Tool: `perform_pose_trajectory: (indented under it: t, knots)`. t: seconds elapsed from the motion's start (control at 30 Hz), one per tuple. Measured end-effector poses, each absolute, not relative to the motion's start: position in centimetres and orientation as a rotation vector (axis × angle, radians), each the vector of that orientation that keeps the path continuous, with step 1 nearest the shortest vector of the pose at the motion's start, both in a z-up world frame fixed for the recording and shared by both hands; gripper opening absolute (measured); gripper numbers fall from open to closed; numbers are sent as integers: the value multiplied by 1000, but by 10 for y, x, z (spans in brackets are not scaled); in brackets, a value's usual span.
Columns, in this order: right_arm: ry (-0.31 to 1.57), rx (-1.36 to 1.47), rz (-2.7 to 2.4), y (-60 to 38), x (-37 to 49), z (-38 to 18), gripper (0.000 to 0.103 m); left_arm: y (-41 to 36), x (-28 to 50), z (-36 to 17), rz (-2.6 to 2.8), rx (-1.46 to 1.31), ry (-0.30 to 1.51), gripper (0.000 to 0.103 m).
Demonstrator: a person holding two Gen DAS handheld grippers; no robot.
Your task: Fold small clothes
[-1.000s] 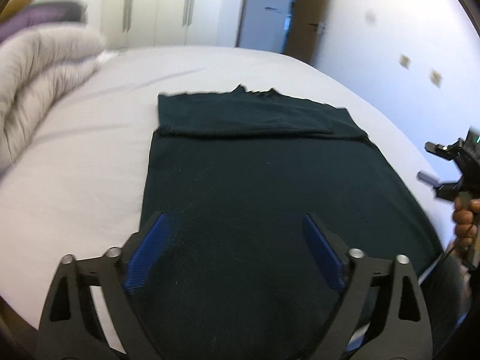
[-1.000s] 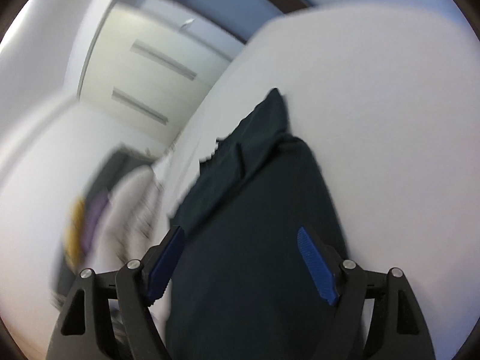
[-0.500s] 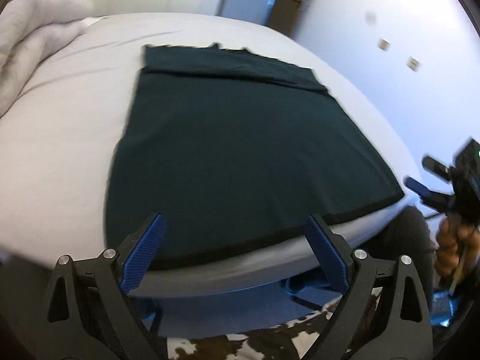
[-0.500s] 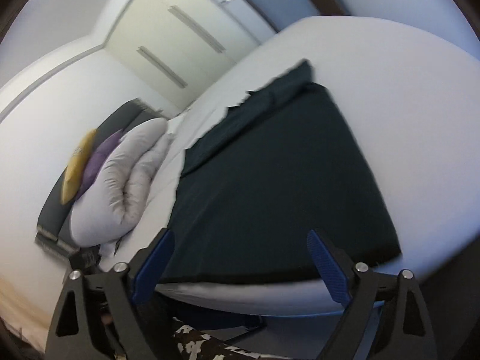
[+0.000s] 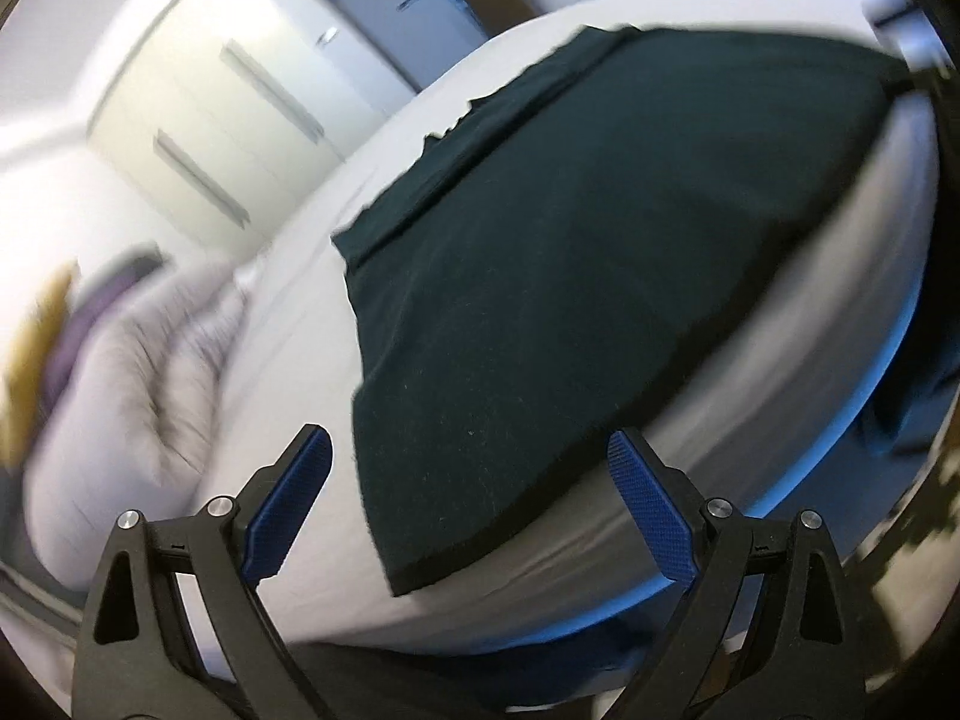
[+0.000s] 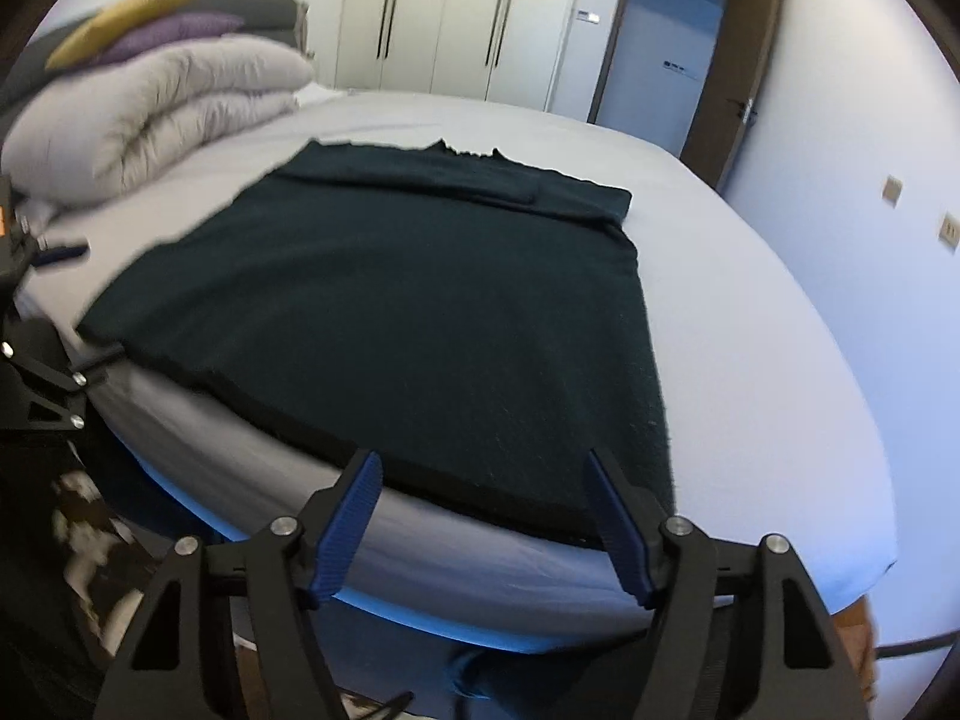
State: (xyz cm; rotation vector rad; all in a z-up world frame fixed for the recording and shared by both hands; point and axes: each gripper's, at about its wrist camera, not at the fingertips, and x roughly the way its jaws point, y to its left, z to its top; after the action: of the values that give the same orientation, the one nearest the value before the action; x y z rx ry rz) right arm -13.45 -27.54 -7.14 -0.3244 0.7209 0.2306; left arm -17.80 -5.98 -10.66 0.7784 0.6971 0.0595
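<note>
A dark green garment lies flat on a white bed, its far end folded over and its black hem at the bed's near edge. It also shows in the left wrist view, tilted. My right gripper is open and empty, just off the hem near the garment's near right corner. My left gripper is open and empty, just off the garment's near left corner. The left gripper's body shows at the left edge of the right wrist view.
A folded grey duvet with purple and yellow cushions sits at the bed's far left. White wardrobes and a door stand behind. The bed's front edge drops to a patterned rug.
Both grippers have pulled back from over the garment to beyond the bed's front edge. The left view has rolled and swung left. The garment has not moved.
</note>
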Motion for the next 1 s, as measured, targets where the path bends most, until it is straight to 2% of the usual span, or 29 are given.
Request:
perform_pose_trajectory:
  t: [0.17, 0.33, 0.57, 0.63, 0.77, 0.83, 0.93, 1.0]
  knots:
    - [696, -512, 178, -264, -137, -84, 69, -67, -184, -135, 127, 1047, 593, 95]
    - [702, -559, 169, -259, -134, -87, 69, -59, -182, -145, 153, 1122, 573, 95]
    - [740, -468, 205, -262, -124, -83, 69, -49, -175, -142, 130, 1076, 607, 95]
    - [807, -332, 251, -272, -116, -79, 69, -47, -173, -138, 121, 1035, 636, 95]
    - [915, 123, 298, -319, -100, -70, 69, -29, -160, -111, 68, 734, 811, 95]
    - [962, 375, 305, -349, -95, -76, 69, -14, -157, -92, 35, 475, 873, 95]
    - [987, 675, 293, -382, -94, -91, 69, 25, -148, -84, -72, -92, 991, 94]
    - [969, 873, 287, -400, -98, -105, 69, 47, -144, -98, -100, -385, 1044, 88]
